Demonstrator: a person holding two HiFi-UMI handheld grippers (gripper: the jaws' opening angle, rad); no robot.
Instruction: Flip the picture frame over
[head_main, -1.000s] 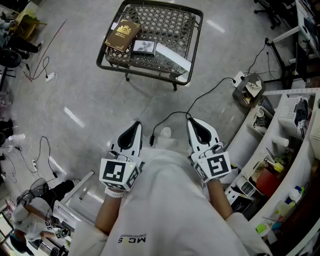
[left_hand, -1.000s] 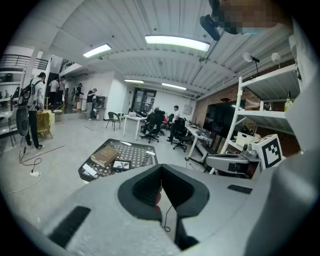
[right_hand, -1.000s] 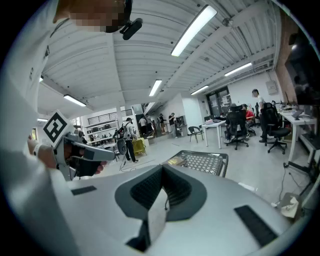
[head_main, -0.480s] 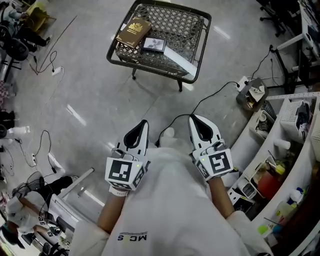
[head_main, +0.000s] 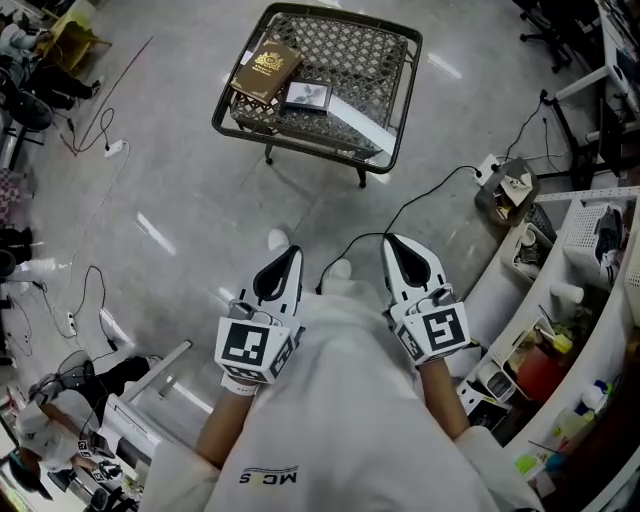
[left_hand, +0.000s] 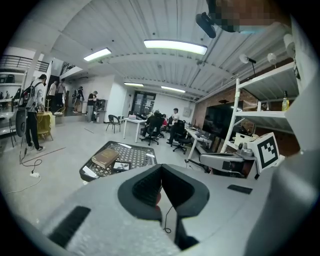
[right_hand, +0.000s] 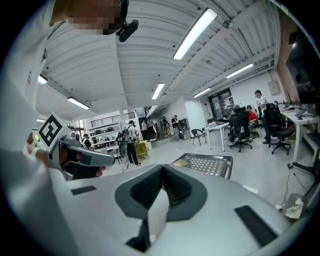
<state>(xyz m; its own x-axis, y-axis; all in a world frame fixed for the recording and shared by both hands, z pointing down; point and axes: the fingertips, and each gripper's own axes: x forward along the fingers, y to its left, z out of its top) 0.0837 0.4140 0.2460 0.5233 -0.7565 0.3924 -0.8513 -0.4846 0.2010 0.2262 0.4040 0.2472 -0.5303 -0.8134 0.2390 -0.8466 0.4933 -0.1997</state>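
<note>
Both jaws closed, empty, left gripper (head_main: 290, 252), right gripper (head_main: 394, 241), picture frame (head_main: 307, 96) beside book (head_main: 265, 69), lettering unreadable

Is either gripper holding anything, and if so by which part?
Nothing is held. The left gripper and right gripper are both shut and empty; the picture frame lies untouched ahead.

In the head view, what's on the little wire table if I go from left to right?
On the wire table: brown book → picture frame → long white strip.
</note>
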